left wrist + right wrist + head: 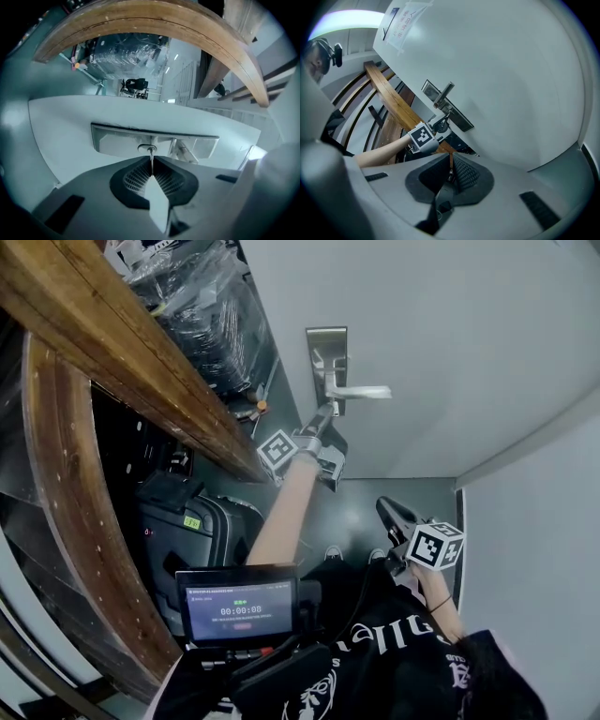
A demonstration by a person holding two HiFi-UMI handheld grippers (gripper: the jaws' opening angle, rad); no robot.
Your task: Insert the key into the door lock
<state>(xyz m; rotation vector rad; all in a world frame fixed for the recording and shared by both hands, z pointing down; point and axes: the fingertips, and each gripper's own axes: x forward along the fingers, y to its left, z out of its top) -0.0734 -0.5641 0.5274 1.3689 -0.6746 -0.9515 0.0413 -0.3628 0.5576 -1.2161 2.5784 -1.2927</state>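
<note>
A grey door [450,334] carries a metal lock plate [326,357] with a lever handle [364,391]. My left gripper [323,416] is raised to the plate just below the handle. In the left gripper view it [152,163] is shut on a thin key [151,161] whose tip meets the round keyhole [147,149] in the plate [117,140]. The handle [186,153] lies to the right of it. My right gripper [386,509] hangs low and away from the door, shut [450,162] with nothing in it. It looks at the left gripper [439,123] at the lock plate [459,118].
A curved wooden handrail [122,357] runs along the left, close to my left arm. Plastic-wrapped goods [197,296] lie beyond it. A dark case [202,521] stands on the floor below. A small screen [239,608] sits at the person's chest. A pale wall [539,549] closes the right.
</note>
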